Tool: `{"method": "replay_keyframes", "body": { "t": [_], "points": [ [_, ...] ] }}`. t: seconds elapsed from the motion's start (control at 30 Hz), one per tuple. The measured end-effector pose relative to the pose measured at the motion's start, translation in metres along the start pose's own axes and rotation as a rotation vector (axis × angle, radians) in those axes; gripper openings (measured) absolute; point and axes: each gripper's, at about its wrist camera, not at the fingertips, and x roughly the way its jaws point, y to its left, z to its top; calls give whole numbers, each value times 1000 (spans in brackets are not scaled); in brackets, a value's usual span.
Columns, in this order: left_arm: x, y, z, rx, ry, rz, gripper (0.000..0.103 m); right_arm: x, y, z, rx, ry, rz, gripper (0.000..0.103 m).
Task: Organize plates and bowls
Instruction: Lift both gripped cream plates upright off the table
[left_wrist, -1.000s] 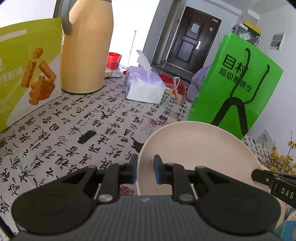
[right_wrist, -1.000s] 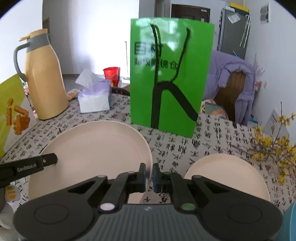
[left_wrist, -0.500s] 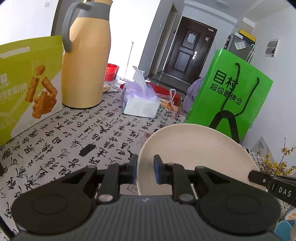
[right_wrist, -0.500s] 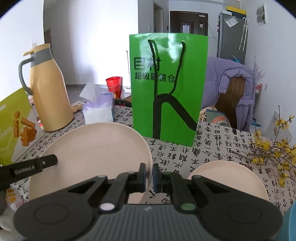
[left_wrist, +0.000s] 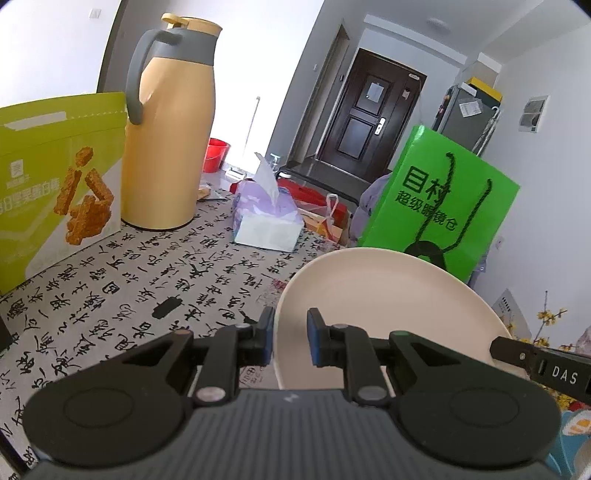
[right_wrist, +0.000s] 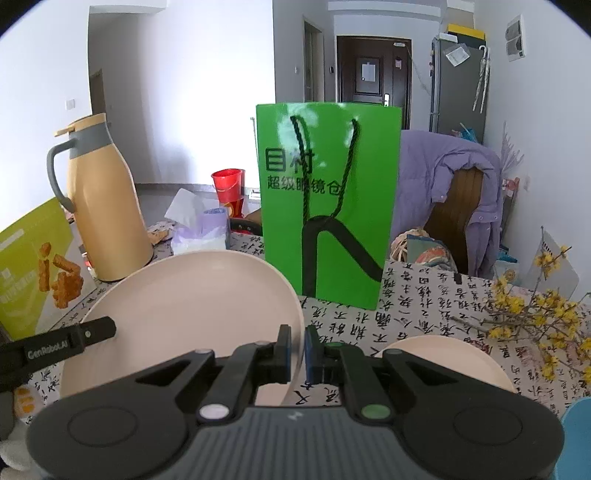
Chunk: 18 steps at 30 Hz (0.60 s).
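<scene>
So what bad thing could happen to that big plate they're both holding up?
The large plate is pinched only at its rim, by the left gripper on one side and the right gripper on the other. If either slips, the plate could tip and drop. It is also close to the green bag, so it might knock that over, or clip the smaller plate on the table.

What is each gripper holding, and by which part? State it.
Both hold the large cream plate by its rim: left gripper on its left edge, right gripper on its right edge.
</scene>
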Motion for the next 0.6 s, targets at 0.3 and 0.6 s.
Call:
{"method": "replay_keyframes", "body": {
  "t": [0.3,0.6],
  "points": [
    [-15,-3,4,-25,-7,-14,18,-22,1,2,-14,-29,-1,7],
    [-39,-10,6,-16,-32,-20,18,-46,-3,-2,1,-51,8,7]
  ]
}}
